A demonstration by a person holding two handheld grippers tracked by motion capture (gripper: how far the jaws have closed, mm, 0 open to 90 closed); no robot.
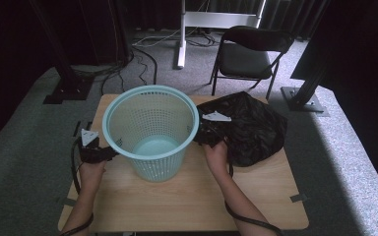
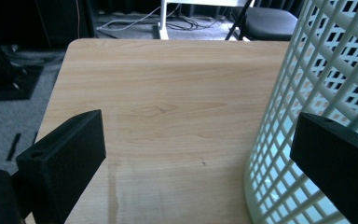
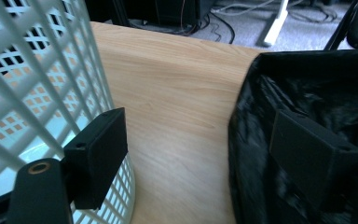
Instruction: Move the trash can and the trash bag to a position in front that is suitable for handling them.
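- Nearest the high camera, our forearms are coming in from the bottom edge, each hand carrying a gripper over the wooden table (image 1: pixel 187 196).
- We are holding the left gripper (image 1: pixel 94 150) low beside the basket (image 1: pixel 150 129), on its left; in the left gripper view (image 2: pixel 200 154) its jaws are standing wide apart with nothing between them but bare tabletop.
- The right-hand jaw in that view is sitting in front of the basket's lattice wall (image 2: pixel 307 84), very close to it; whether it is touching, we cannot tell.
- We are holding the right gripper (image 1: pixel 211 135) between the basket and the black plastic bag (image 1: pixel 251 128).
- In the right gripper view (image 3: pixel 200 163) its jaws are also spread wide and gripping nothing: one jaw is lying against the foot of the basket (image 3: pixel 37 84), the other is showing over the crumpled bag (image 3: pixel 317 102).
- The pale turquoise basket is standing upright, mouth up and empty, near the middle of the table toward its far edge.
- The bag is lying in a loose heap on the table's far right part, just beside the basket.
- Beyond the table, a black folding chair (image 1: pixel 251 54) is standing on the grey carpet, with cables (image 1: pixel 142 54) trailing across the floor to its left.
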